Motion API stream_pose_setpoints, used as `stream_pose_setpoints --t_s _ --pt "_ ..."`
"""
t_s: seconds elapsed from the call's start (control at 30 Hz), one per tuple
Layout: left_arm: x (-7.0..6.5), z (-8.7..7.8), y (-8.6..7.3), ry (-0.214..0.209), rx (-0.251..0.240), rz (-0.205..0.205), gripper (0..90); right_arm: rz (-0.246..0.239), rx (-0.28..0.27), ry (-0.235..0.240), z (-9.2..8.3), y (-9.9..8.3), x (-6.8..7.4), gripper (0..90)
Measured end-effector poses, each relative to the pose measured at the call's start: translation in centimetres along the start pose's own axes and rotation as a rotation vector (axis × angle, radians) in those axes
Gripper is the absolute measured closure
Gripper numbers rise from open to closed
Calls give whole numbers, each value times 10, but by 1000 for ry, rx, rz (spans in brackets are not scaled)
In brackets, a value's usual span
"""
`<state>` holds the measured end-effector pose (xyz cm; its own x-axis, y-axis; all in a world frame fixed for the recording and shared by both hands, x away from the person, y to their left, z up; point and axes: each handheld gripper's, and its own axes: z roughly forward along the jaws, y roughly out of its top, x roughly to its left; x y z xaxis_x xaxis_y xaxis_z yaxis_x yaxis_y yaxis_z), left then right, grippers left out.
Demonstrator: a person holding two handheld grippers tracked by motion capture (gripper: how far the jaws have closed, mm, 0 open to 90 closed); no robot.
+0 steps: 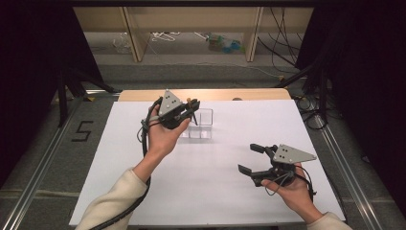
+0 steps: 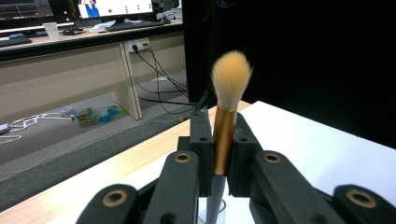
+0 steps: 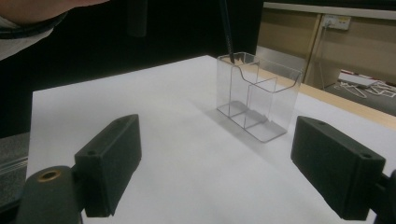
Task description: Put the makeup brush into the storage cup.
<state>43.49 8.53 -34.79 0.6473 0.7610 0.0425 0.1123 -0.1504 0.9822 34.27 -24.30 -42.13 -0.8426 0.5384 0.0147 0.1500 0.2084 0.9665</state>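
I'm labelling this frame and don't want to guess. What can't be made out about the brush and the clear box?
- Brush lower handle: left gripper view, hidden behind the left gripper links and cut by the bottom edge.
- Handle tip against the clear box: right gripper view, too thin and dark to tell whether it is inside.
- Brush in the high view: too small, hidden by the hand.

In the high view we see the left gripper (image 1: pixel 191 111) slightly above the centre of the frame, carried by the left hand (image 1: pixel 165 134), whose cream-sleeved forearm enters from the lower left. Its jaws are clamped on a makeup brush (image 2: pixel 226 116). The right gripper (image 1: pixel 251 158) sits at lower right in the right hand (image 1: pixel 289 189), jaws spread wide apart, gripping nothing.
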Motion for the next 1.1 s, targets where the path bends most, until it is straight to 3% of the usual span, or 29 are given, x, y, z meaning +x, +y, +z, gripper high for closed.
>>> stream_pose_setpoints --t_s 1.1 --pt "6 4 1 21 -6 11 829 0 1 1 1 0 0 171"
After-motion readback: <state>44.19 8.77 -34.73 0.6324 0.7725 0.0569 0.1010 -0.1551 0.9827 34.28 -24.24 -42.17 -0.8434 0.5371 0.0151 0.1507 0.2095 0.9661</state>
